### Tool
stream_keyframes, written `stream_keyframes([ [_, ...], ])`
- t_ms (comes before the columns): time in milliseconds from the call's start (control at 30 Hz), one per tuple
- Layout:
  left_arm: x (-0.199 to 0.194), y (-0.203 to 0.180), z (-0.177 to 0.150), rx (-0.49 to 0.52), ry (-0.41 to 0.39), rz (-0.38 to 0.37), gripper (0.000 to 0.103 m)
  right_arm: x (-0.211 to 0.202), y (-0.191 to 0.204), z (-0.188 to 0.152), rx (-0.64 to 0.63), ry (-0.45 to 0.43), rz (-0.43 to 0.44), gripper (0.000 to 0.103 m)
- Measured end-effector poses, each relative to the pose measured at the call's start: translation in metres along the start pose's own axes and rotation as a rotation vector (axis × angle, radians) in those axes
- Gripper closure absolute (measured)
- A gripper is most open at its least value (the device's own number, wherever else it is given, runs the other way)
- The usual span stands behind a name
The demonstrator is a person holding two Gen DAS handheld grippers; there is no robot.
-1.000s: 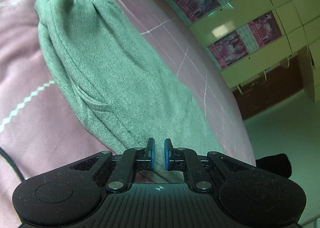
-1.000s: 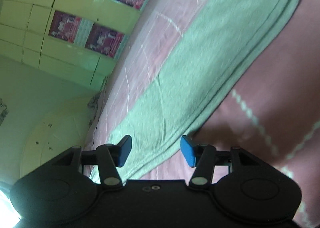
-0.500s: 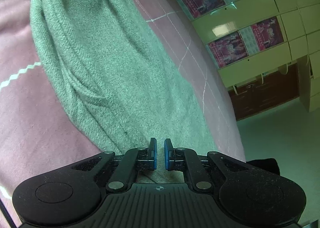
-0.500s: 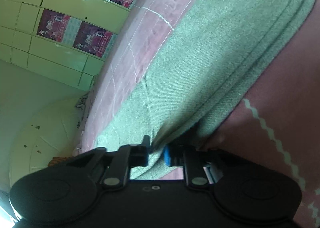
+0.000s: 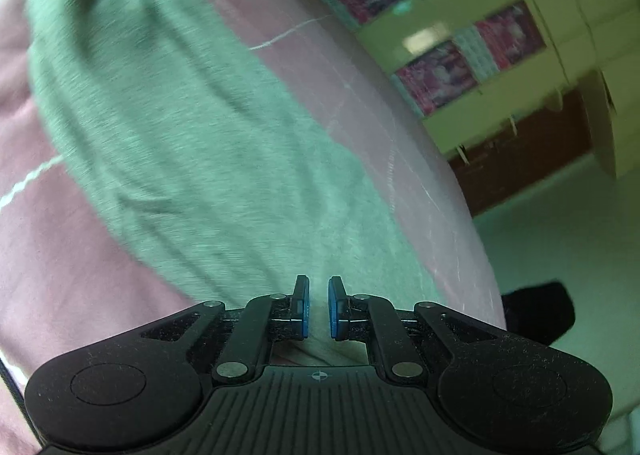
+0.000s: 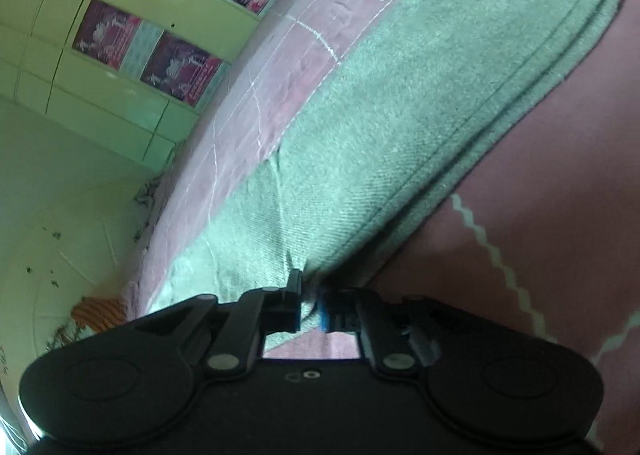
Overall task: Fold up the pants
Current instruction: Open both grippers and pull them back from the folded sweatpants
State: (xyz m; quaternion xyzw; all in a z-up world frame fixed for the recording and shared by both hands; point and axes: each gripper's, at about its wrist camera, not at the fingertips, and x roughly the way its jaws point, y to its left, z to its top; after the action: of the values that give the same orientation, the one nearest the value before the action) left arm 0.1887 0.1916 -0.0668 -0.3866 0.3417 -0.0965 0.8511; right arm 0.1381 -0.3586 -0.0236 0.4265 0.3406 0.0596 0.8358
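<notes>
Pants [image 5: 208, 143]: grey-green, folded lengthwise, flat on pink bedspread [image 5: 60, 275]. Left gripper [image 5: 318, 307]: clamped on near fabric edge. Right gripper [image 6: 310, 305]: jaws just eased slightly apart, hem corner pinched between pads.

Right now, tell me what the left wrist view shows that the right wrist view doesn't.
Only the left wrist view: the left claw shut on the pants' near edge, a dark object off the bed, brown woodwork. Only the right wrist view: the right claw pinching the pants' stitched edge, something orange-striped by the floor. Both: grey-green pants on the pink bedspread, posters on the tiled wall.
</notes>
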Motion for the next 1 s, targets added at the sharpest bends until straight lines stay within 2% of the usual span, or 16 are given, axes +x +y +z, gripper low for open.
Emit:
stream_keyframes([
  [33, 0.001, -0.010, 0.001, 0.036, -0.003, 0.000, 0.095, -0.007, 0.004, -0.001, -0.011, -0.011, -0.006, 0.083],
  [133, 0.014, -0.041, -0.001, 0.135, 0.002, -0.018, 0.095, -0.028, 0.024, -0.008, -0.130, -0.072, -0.015, 0.083],
  [267, 0.053, -0.079, -0.022, 0.238, 0.070, -0.037, 0.095, -0.013, 0.054, -0.010, -0.317, -0.078, -0.025, 0.081],
  [300, 0.065, -0.083, -0.029, 0.257, 0.102, -0.030, 0.095, -0.004, 0.056, -0.009, -0.347, -0.067, -0.033, 0.081],
  [333, 0.078, -0.083, -0.037, 0.267, 0.166, -0.001, 0.095, 0.010, 0.057, -0.011, -0.393, -0.043, -0.068, 0.082],
  [367, 0.086, -0.083, -0.043, 0.280, 0.205, 0.028, 0.095, 0.027, 0.056, -0.013, -0.433, 0.015, -0.144, 0.084],
  [400, 0.084, -0.086, -0.044, 0.305, 0.194, 0.026, 0.095, 0.039, 0.054, -0.014, -0.453, 0.067, -0.179, 0.084],
  [467, 0.076, -0.092, -0.036, 0.333, 0.160, 0.022, 0.095, 0.034, 0.059, -0.011, -0.478, 0.071, -0.174, 0.082],
  [500, 0.072, -0.092, -0.029, 0.332, 0.119, 0.025, 0.095, 0.029, 0.062, -0.009, -0.488, 0.058, -0.162, 0.078],
  [600, 0.059, -0.078, 0.006, 0.293, 0.033, 0.068, 0.095, 0.027, 0.079, -0.002, -0.518, -0.021, -0.102, 0.078],
  [667, 0.048, -0.068, 0.034, 0.322, -0.021, 0.148, 0.095, 0.042, 0.094, 0.004, -0.526, -0.030, -0.076, 0.078],
  [767, 0.031, -0.048, 0.079, 0.390, -0.096, 0.306, 0.095, 0.086, 0.132, 0.007, -0.598, 0.026, -0.050, 0.077],
  [833, 0.031, -0.034, 0.104, 0.399, -0.086, 0.353, 0.095, 0.120, 0.167, -0.004, -0.676, 0.069, -0.005, 0.065],
  [900, 0.037, -0.025, 0.123, 0.388, -0.070, 0.359, 0.095, 0.158, 0.203, -0.023, -0.745, 0.108, 0.051, 0.064],
  [967, 0.046, -0.022, 0.134, 0.429, -0.060, 0.382, 0.095, 0.205, 0.240, -0.046, -0.791, 0.159, 0.102, 0.064],
  [1000, 0.050, -0.020, 0.140, 0.457, -0.055, 0.403, 0.095, 0.227, 0.255, -0.056, -0.794, 0.193, 0.123, 0.070],
])
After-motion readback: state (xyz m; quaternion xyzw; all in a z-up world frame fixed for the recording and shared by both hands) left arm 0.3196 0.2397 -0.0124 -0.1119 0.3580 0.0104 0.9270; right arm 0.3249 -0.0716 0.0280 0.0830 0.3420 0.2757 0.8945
